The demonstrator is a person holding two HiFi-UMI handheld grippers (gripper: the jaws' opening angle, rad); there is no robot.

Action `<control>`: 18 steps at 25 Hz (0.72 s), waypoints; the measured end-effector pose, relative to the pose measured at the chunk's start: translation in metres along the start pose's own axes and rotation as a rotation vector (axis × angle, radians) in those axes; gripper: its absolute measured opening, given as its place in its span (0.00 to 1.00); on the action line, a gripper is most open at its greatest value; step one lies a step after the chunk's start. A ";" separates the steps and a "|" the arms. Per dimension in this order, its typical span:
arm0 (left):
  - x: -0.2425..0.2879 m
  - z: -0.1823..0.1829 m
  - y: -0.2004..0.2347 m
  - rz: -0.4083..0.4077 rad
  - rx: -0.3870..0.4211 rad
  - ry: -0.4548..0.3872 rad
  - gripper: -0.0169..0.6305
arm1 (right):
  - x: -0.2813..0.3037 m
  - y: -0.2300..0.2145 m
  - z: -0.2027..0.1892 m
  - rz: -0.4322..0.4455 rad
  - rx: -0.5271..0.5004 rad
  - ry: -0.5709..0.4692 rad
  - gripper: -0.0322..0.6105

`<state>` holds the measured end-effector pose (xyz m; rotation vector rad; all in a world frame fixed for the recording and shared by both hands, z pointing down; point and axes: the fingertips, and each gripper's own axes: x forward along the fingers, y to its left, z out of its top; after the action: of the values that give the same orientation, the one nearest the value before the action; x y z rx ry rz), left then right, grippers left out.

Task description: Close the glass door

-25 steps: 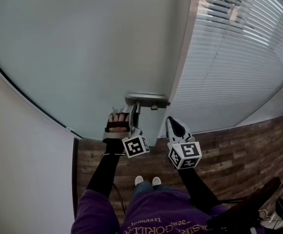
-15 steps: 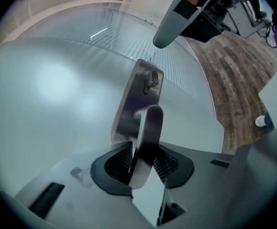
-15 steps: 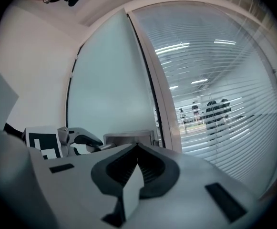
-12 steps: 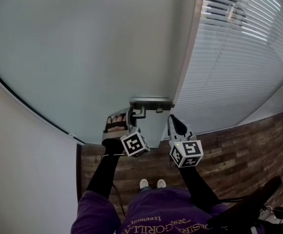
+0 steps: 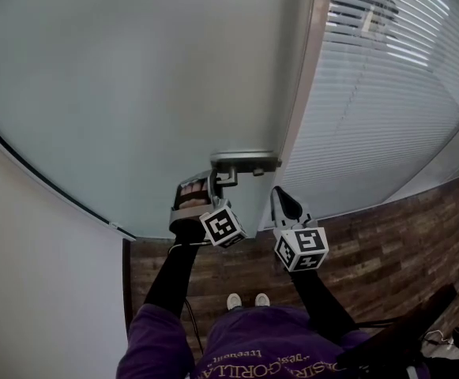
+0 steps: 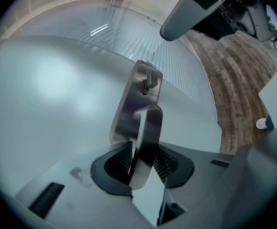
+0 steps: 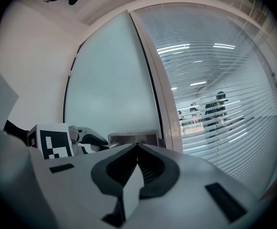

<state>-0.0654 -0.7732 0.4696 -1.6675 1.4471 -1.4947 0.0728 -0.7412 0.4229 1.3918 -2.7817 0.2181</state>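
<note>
The glass door (image 5: 134,93) seems nearly at its frame (image 5: 309,69); left gripper (image 6: 143,163) clamps the handle (image 6: 147,128), right gripper (image 5: 280,196) at 5 o'clock closed, empty

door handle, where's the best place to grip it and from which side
Grip the door handle on its flat lever near the free end, coming in end-on toward the backplate. The lever is a thin bar, so jaws close across its two broad faces, as the left gripper holds it now.
</note>
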 end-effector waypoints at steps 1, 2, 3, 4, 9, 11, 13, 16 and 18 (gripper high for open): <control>0.003 0.000 0.001 -0.001 0.001 0.002 0.20 | 0.000 -0.001 0.000 -0.002 0.000 0.000 0.04; 0.005 0.001 0.002 -0.002 0.000 0.004 0.20 | 0.000 -0.001 0.000 -0.003 0.000 -0.001 0.04; 0.008 0.001 0.003 -0.002 -0.001 0.007 0.20 | 0.001 -0.001 0.000 -0.004 -0.001 -0.002 0.04; 0.010 0.000 0.004 -0.001 -0.003 0.010 0.20 | 0.000 -0.001 0.000 -0.006 -0.002 -0.004 0.04; 0.019 0.001 0.009 0.004 -0.010 0.020 0.20 | -0.002 -0.004 -0.001 -0.020 -0.006 -0.005 0.04; 0.020 0.007 0.023 0.041 -0.004 0.001 0.20 | -0.001 -0.007 0.002 -0.026 -0.007 -0.006 0.04; 0.023 0.009 0.031 0.067 0.006 -0.006 0.20 | 0.000 -0.010 0.004 -0.031 -0.007 -0.007 0.04; 0.032 0.008 0.029 0.061 0.009 0.004 0.20 | 0.003 -0.015 0.002 -0.035 -0.007 -0.005 0.04; 0.035 0.007 0.025 0.061 0.003 0.000 0.20 | 0.004 -0.016 -0.005 -0.033 -0.010 -0.004 0.04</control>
<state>-0.0741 -0.8150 0.4609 -1.6075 1.4819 -1.4630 0.0829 -0.7531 0.4300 1.4366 -2.7561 0.2008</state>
